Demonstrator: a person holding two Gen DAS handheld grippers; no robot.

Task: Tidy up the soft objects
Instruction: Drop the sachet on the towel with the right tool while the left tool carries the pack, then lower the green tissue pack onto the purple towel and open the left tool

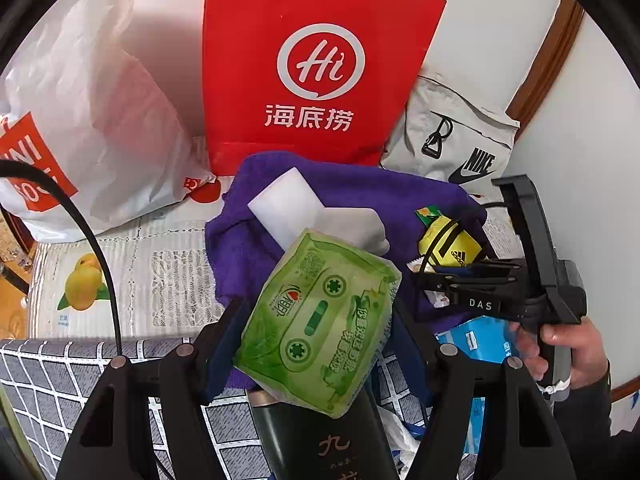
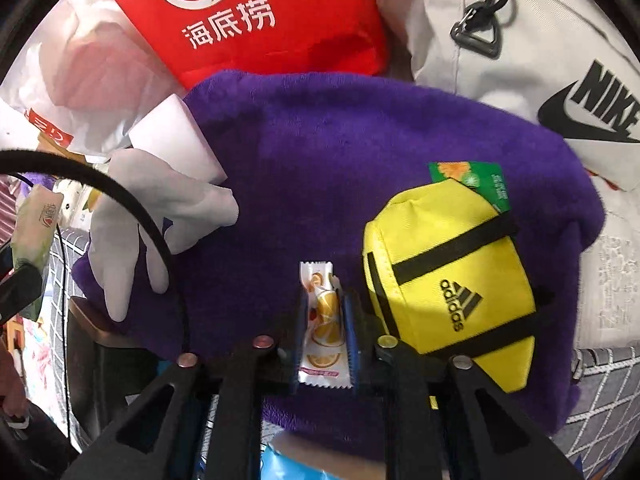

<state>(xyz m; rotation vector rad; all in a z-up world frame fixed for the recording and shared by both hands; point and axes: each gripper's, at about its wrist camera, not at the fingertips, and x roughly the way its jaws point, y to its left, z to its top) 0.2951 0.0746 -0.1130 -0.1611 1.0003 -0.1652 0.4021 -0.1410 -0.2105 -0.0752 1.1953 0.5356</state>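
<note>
The purple towel [image 2: 360,152] is the largest soft thing and carries the rest, spread over the bed with a red paper bag [image 1: 316,60] along its far edge, a grey Nike bag [image 2: 560,60] at its far right corner and a white plastic bag [image 1: 92,120] off its far left. On its right half lies the yellow Adidas pouch [image 2: 448,280], long axis running from the near edge toward the far one, a green sachet [image 2: 476,176] tucked under its far end. At the left edge sit a white glove [image 2: 160,216] and a white foam block [image 2: 176,140].

The left gripper [image 1: 316,320] is clamped on a green tissue pack [image 1: 320,320], held above the towel's near left edge. The right gripper [image 2: 324,320] points steeply down at the towel's near middle, its jaws slightly apart around an orange-print candy wrapper [image 2: 322,312] whose long axis runs along the fingers; whether the pads still press it I cannot tell. The pouch lies just right of it, leaving open towel only to the left and beyond.
</note>
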